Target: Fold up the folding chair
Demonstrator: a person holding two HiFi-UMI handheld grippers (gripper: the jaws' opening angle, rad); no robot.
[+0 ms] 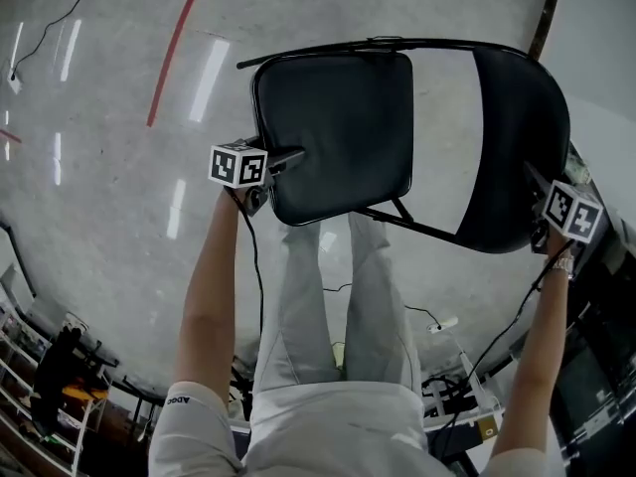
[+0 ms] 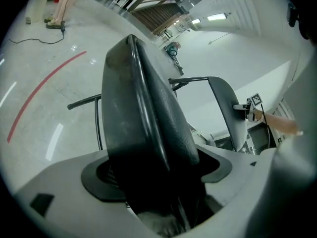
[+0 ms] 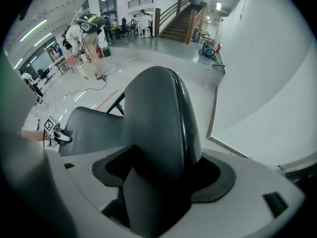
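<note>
Left of frame, our left gripper [image 1: 286,157] is clamped on the seat [image 2: 138,123] edge, left arm [image 1: 209,296] stretched straight out and tipped partly down. The chair [image 1: 348,117] fills the upper middle, not folded yet. On the right, our right gripper [image 1: 538,181] bites the thick backrest [image 1: 517,127], jaws wide around it, pointing steeply down. Grabbing one half each probably lets us swing them together.
</note>
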